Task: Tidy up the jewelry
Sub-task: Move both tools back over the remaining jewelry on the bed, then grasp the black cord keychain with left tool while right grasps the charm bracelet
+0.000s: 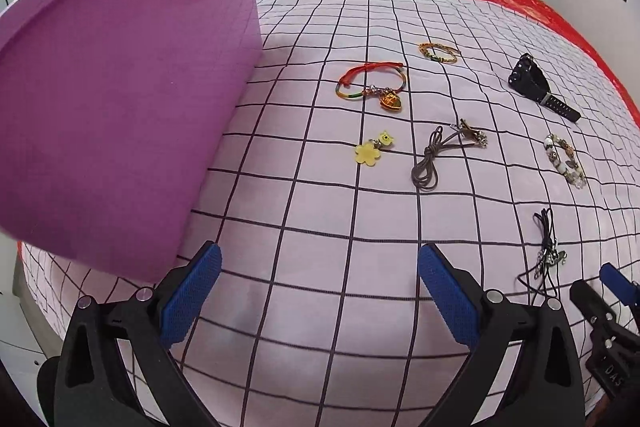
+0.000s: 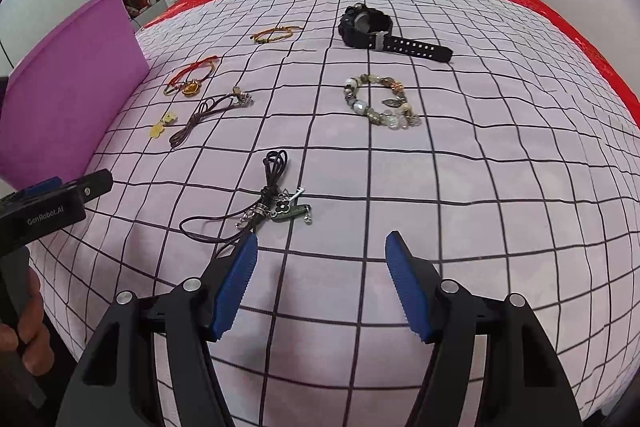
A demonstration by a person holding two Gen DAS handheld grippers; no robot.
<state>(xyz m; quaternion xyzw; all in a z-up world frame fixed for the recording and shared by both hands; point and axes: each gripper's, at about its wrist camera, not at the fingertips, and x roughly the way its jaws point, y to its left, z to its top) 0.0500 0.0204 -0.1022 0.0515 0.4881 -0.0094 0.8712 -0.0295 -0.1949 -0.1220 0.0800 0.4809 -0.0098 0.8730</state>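
Seven loose pieces on the checked bedspread [image 2: 460,187]:
- one black watch [image 2: 372,27], 12 o'clock
- one beaded bracelet [image 2: 380,103]
- two cord bracelets, red [image 2: 192,75] and yellow [image 2: 274,35]
- two corded necklaces, brown [image 2: 208,115] and black [image 2: 272,203]
- one yellow charm [image 2: 162,125], possibly a keyring

One purple bin [image 2: 68,99], 9 o'clock.

Left gripper [image 1: 320,291] and right gripper [image 2: 322,279]: jaws apart, empty.

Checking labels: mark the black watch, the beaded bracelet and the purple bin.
black watch [image 2: 362,25], right wrist view, on the round case.
beaded bracelet [image 2: 357,103], right wrist view, on a pale bead on the ring's left side.
purple bin [image 1: 132,99], left wrist view, on its flat side wall.
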